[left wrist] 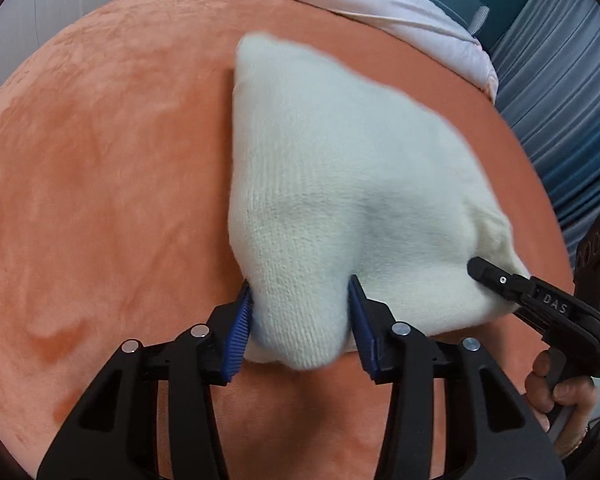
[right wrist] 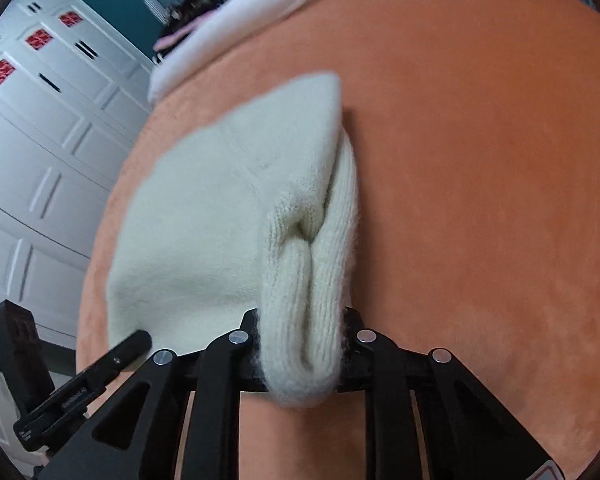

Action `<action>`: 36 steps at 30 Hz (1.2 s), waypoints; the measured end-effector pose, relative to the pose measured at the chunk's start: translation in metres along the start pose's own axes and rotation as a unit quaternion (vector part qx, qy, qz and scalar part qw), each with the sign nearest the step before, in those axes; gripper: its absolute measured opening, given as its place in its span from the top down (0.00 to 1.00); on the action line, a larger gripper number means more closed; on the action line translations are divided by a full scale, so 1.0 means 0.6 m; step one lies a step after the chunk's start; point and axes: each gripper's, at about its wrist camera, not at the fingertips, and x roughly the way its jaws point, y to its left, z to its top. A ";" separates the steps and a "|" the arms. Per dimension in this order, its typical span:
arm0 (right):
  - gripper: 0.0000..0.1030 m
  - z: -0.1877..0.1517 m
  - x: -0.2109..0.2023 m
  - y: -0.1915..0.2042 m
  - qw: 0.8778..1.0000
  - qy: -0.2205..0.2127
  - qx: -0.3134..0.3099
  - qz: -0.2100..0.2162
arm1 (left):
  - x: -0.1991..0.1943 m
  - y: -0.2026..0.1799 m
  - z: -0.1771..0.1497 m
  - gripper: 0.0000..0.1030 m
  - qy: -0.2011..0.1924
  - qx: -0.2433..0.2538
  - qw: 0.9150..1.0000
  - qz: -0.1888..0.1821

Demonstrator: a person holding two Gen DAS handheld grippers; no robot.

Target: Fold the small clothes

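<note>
A cream knitted garment (left wrist: 340, 184) lies on an orange plush cover (left wrist: 99, 200). My left gripper (left wrist: 300, 320), with blue pads, is shut on its near left corner, which bulges between the jaws. My right gripper (right wrist: 302, 344) is shut on a bunched ribbed edge of the same garment (right wrist: 227, 208); the fabric hides its pads. In the left wrist view the right gripper (left wrist: 500, 280) shows at the garment's near right corner. In the right wrist view the left gripper's finger (right wrist: 127, 348) touches the garment's near left corner. The near edge is lifted off the cover.
The orange cover (right wrist: 480, 160) spreads wide on both sides. A pale pink sheet (left wrist: 380, 4) lies at its far edge. A white panelled wardrobe (right wrist: 39, 140) stands at the left of the right wrist view. Blue-grey curtains (left wrist: 560, 100) hang at the right of the left wrist view.
</note>
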 end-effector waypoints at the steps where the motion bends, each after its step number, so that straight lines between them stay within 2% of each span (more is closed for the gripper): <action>1: 0.78 -0.006 -0.005 -0.005 1.000 -0.011 0.006 0.012 | -0.004 0.005 -0.003 0.54 -0.006 -0.006 1.000 -0.006; 3: 0.57 -0.005 -0.020 -0.009 0.999 -0.025 0.020 0.012 | -0.013 0.013 0.002 0.53 -0.007 -0.022 1.000 -0.017; 6: 0.35 0.023 -0.027 -0.010 0.999 -0.045 0.016 0.004 | -0.009 0.016 0.007 0.47 -0.003 -0.028 0.999 -0.016; 8: 0.27 0.051 -0.011 -0.015 0.999 -0.040 0.025 0.025 | -0.007 0.019 0.004 0.44 -0.002 -0.036 0.999 -0.017; 11: 0.27 0.095 0.052 -0.024 0.998 0.011 0.048 0.044 | -0.004 0.027 0.000 0.36 -0.003 -0.057 0.998 -0.020; 13: 0.41 0.111 0.087 -0.026 0.993 0.043 0.068 0.091 | -0.001 0.033 -0.001 0.35 -0.002 -0.066 0.997 -0.029; 14: 0.52 0.115 0.098 -0.022 0.990 0.050 0.077 0.105 | 0.001 0.034 0.002 0.36 -0.002 -0.066 0.997 -0.031; 15: 0.64 0.121 0.099 -0.012 0.991 0.044 0.070 0.104 | 0.002 0.034 0.006 0.40 -0.002 -0.063 0.997 -0.036; 16: 0.66 0.127 0.087 0.003 0.993 0.029 0.050 0.103 | 0.000 0.030 0.012 0.48 -0.006 -0.057 0.997 -0.045; 17: 0.69 0.131 0.066 0.016 0.993 0.007 0.034 0.109 | -0.003 0.022 0.020 0.50 -0.009 -0.046 0.998 -0.050; 19: 0.70 0.124 0.007 0.053 0.991 -0.046 -0.002 0.129 | -0.007 0.007 0.033 0.51 -0.013 -0.022 0.999 -0.044; 22: 0.70 0.099 -0.036 0.064 0.990 -0.095 -0.032 0.102 | 0.009 -0.001 0.036 0.50 -0.008 0.001 0.999 -0.043; 24: 0.68 0.099 0.003 0.032 0.995 -0.072 0.003 0.065 | 0.027 -0.008 0.032 0.47 0.000 0.007 0.999 -0.039; 25: 0.66 0.104 0.044 0.010 0.998 -0.038 0.029 0.035 | 0.033 -0.009 0.030 0.44 0.003 0.005 0.999 -0.041; 26: 0.62 0.101 0.064 -0.013 0.998 -0.012 0.049 0.024 | 0.032 -0.012 0.028 0.43 0.000 0.005 0.999 -0.038; 28: 0.59 0.097 0.041 -0.030 0.994 -0.022 0.085 0.065 | 0.019 -0.021 0.024 0.42 -0.011 0.014 1.000 -0.017; 29: 0.57 0.098 0.027 -0.024 0.994 -0.024 0.085 0.061 | 0.011 -0.025 0.020 0.42 -0.014 0.019 1.000 -0.009; 32: 0.56 0.075 -0.041 -0.001 0.997 -0.059 0.057 0.015 | -0.014 -0.032 0.009 0.43 -0.025 0.029 0.999 0.013; 34: 0.66 0.042 -0.087 0.017 0.996 -0.083 0.029 -0.002 | -0.034 -0.036 -0.001 0.43 -0.033 0.034 0.998 0.030; 35: 0.82 0.023 -0.107 0.026 0.996 -0.094 0.009 -0.006 | -0.049 -0.038 -0.006 0.43 -0.044 0.031 0.998 0.034; 36: 0.95 0.008 -0.121 0.037 0.995 -0.098 -0.012 -0.007 | -0.065 -0.037 -0.009 0.43 -0.060 0.025 0.997 0.031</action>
